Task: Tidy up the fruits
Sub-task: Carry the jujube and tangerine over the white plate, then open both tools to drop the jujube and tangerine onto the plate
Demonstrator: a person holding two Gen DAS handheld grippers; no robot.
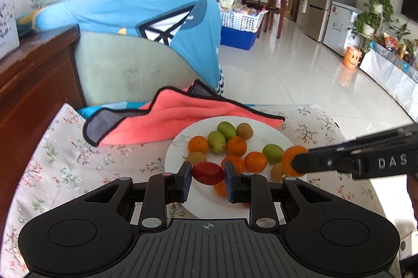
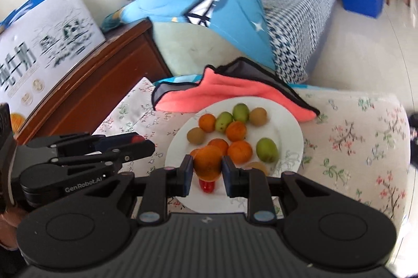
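A white plate (image 1: 271, 132) (image 2: 287, 121) on the floral cloth holds several oranges, green fruits and brown kiwis. My left gripper (image 1: 208, 173) is shut on a red tomato (image 1: 208, 172) and holds it above the plate's near side. In the right wrist view the left gripper (image 2: 141, 143) shows at the left with the tomato's red (image 2: 136, 139) between its fingers. My right gripper (image 2: 207, 168) is shut on an orange (image 2: 207, 163) above the plate. In the left wrist view it comes in from the right (image 1: 297, 163) with the orange (image 1: 290, 157). Another red fruit (image 2: 207, 186) lies on the plate under it.
A pink towel (image 1: 167, 118) (image 2: 235, 92) lies beyond the plate. A wooden cabinet (image 1: 34, 74) with a white box (image 2: 47, 42) stands to the left. A sofa with blue and green bedding (image 1: 146, 13) is behind. Tiled floor (image 1: 300, 74) lies to the right.
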